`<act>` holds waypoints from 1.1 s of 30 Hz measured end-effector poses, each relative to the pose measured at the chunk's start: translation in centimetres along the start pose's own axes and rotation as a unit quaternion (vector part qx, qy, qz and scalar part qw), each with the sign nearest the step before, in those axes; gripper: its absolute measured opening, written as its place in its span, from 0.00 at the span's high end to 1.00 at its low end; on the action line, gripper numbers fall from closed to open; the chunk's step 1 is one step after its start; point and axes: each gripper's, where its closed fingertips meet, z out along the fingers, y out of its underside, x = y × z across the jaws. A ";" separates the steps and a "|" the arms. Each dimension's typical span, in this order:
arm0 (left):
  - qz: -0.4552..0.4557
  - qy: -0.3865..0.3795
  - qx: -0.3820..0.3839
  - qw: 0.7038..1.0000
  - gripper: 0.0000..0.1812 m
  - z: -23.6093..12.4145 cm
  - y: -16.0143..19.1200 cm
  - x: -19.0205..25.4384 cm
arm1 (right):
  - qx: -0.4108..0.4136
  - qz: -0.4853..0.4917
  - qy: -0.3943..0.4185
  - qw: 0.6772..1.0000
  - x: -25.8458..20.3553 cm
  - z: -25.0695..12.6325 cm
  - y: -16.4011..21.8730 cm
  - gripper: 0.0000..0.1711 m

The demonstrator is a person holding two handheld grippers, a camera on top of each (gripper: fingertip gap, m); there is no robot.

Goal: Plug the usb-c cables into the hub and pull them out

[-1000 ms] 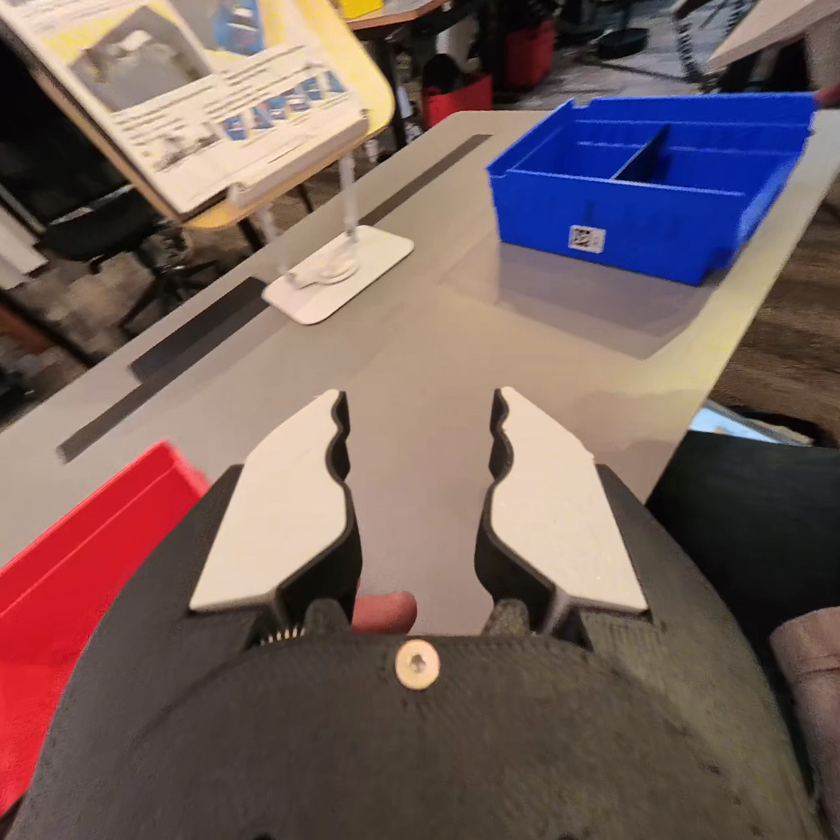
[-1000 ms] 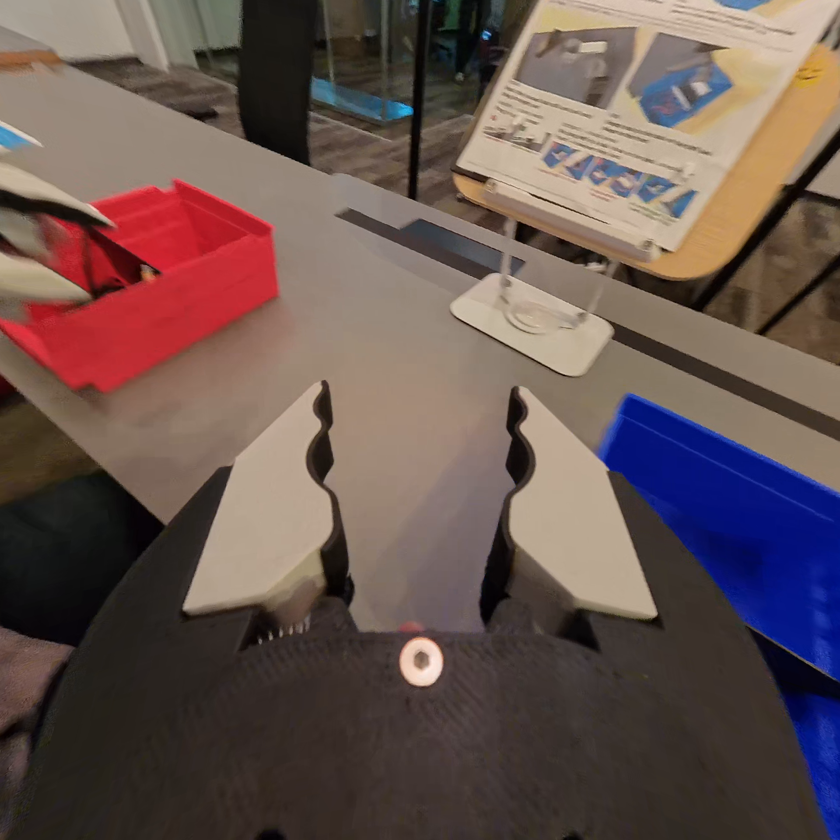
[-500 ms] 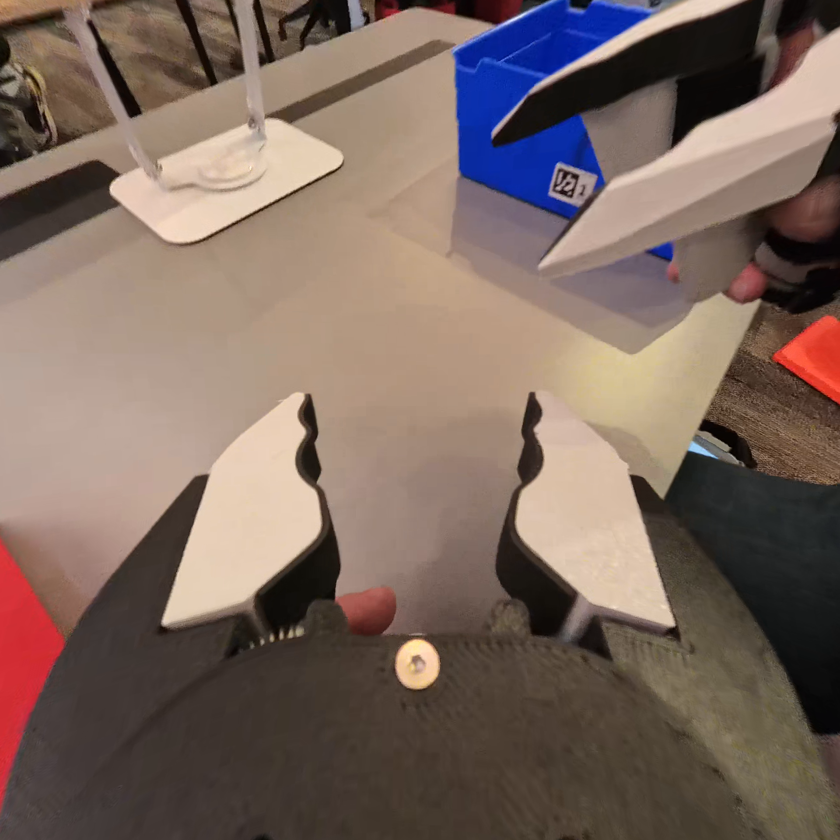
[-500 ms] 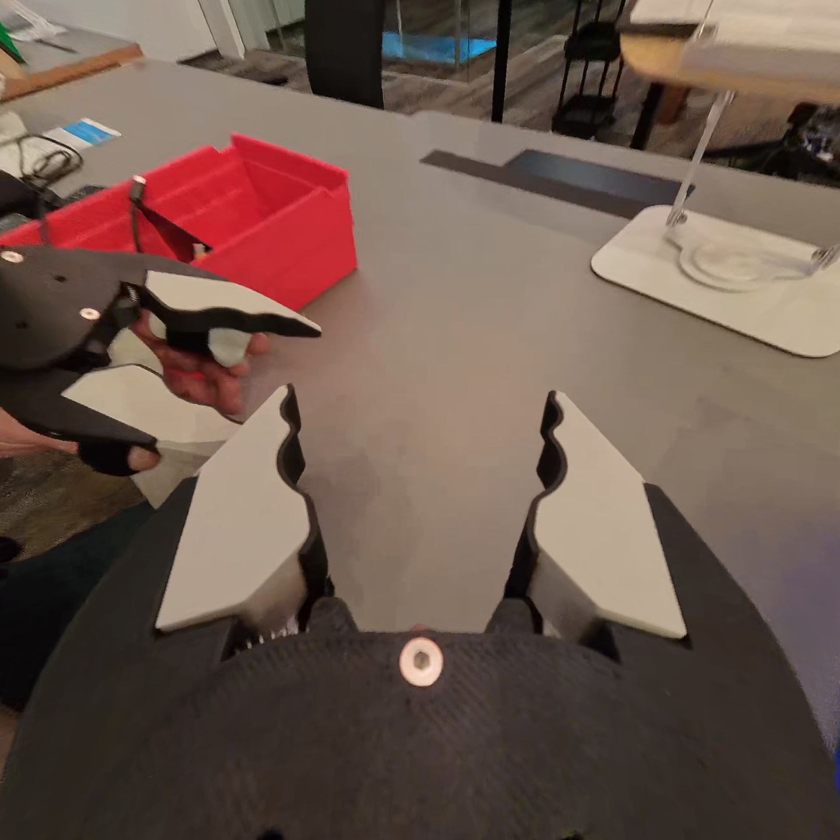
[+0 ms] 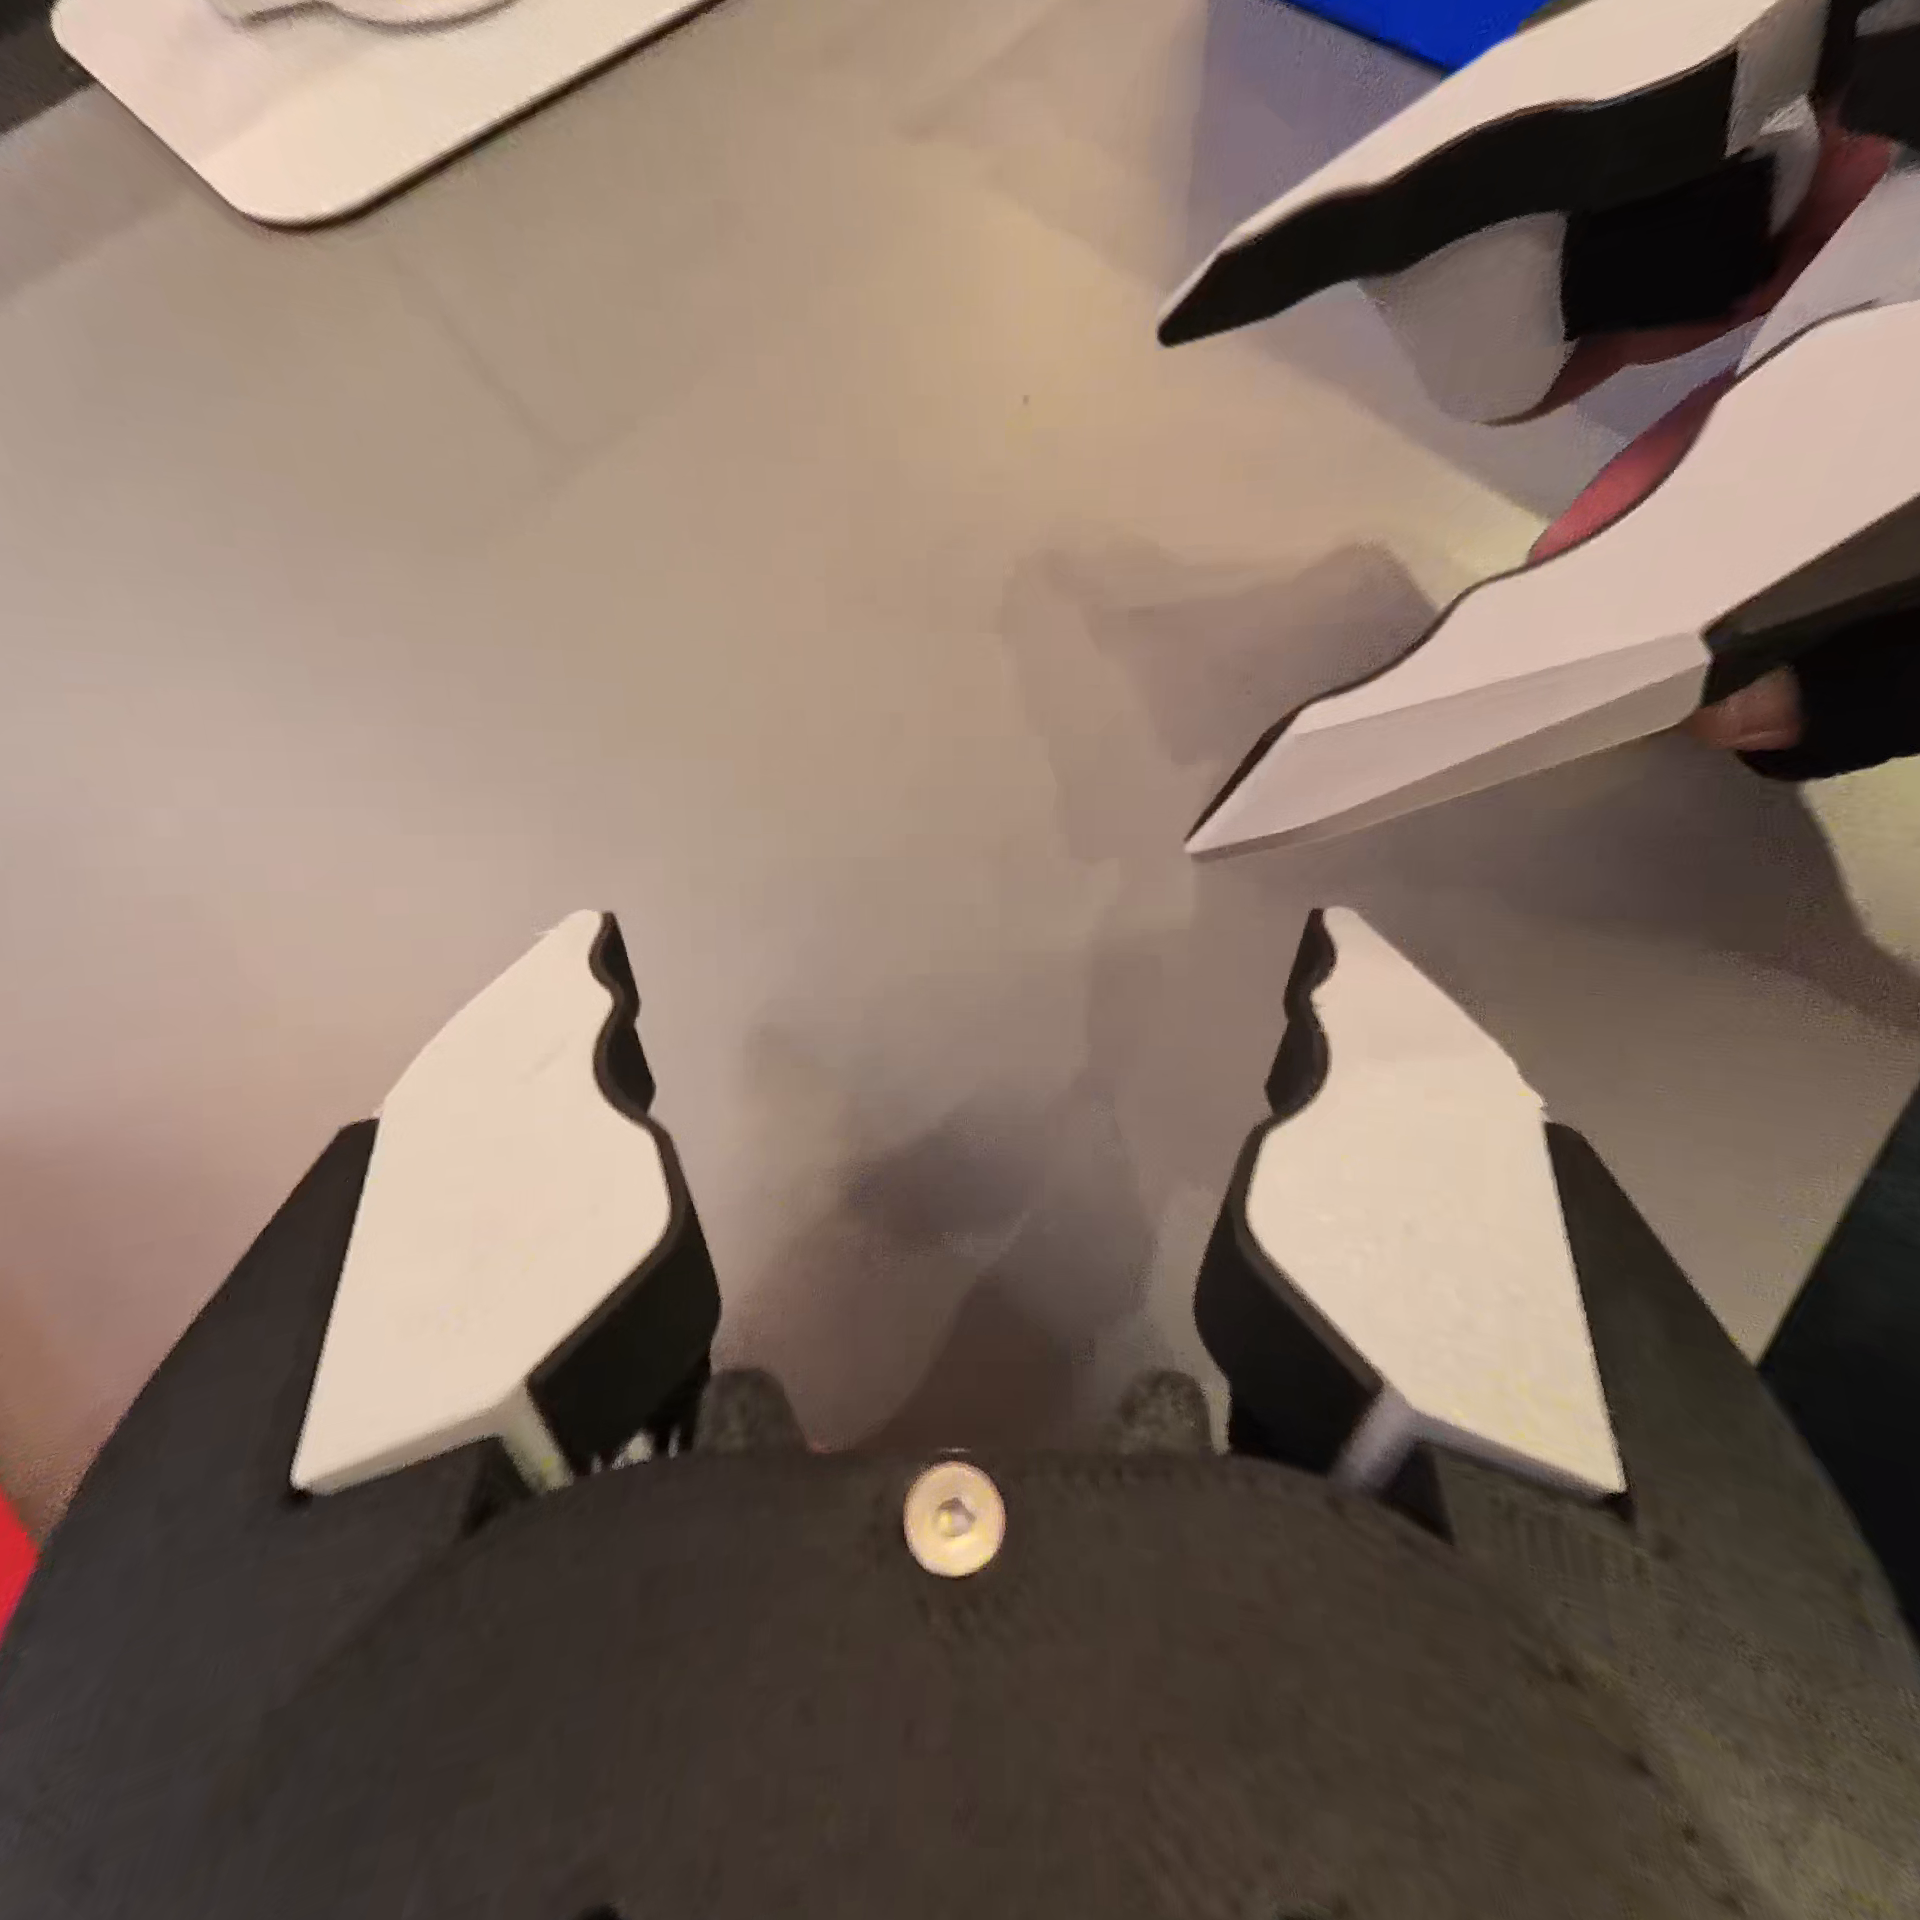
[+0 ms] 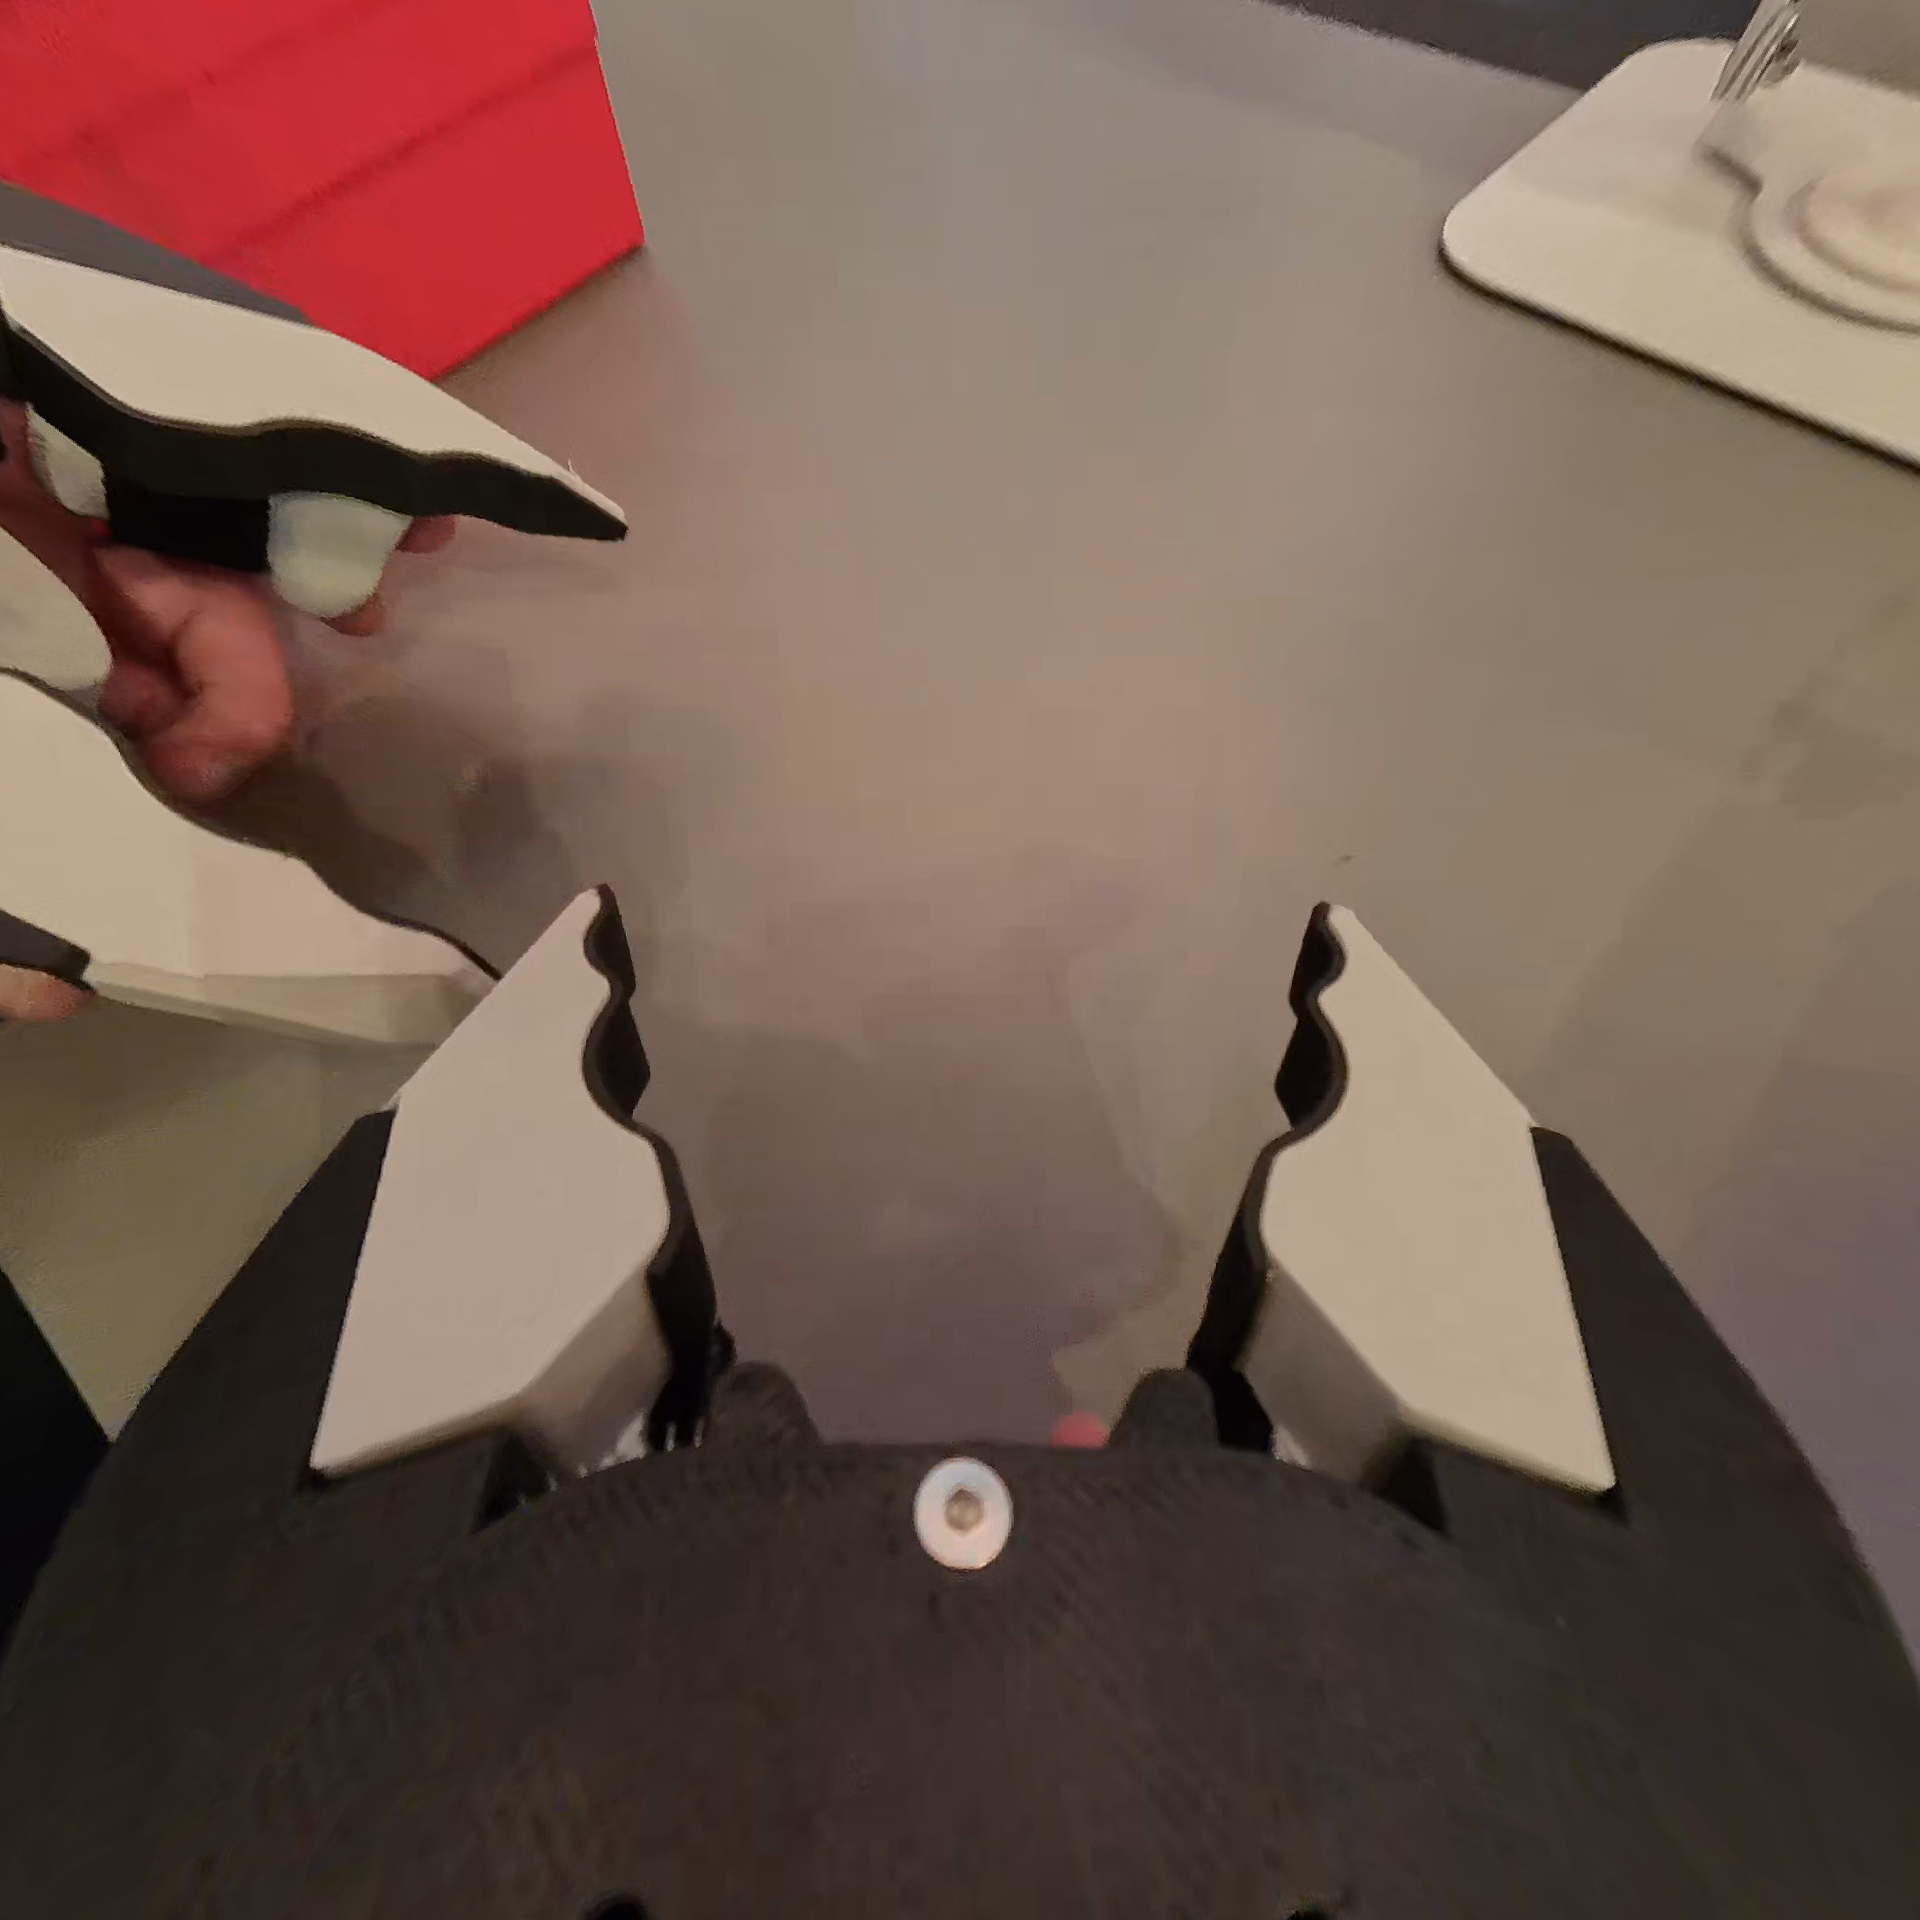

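Note:
No hub or USB-C cable shows in either view. My left gripper [image 5: 961,920] is open and empty, low over the bare grey table [image 5: 675,540]. My right gripper [image 6: 961,902] is also open and empty over the table [image 6: 1039,540]. The two point toward each other over the same patch. The right gripper [image 5: 1179,592] shows at the upper right of the left wrist view, jaws apart. The left gripper [image 6: 556,748] shows at the left of the right wrist view, with a hand [image 6: 187,675] on it.
A red bin [image 6: 312,135] stands at the far left, and its corner shows in the left wrist view [image 5: 12,1558]. A white stand base [image 5: 364,94] lies at the back [image 6: 1714,260]. A sliver of blue bin [image 5: 1455,26] is at the top edge.
Both grippers have tipped down toward the table and moved closer to each other. Both sets of jaws have opened wider. The bins and document stand have slid mostly out of view.

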 end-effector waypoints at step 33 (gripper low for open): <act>0.043 0.004 -0.071 0.997 0.38 1.2 2.7 0.4 | -0.079 -0.040 0.006 0.996 0.5 0.8 3.1 0.43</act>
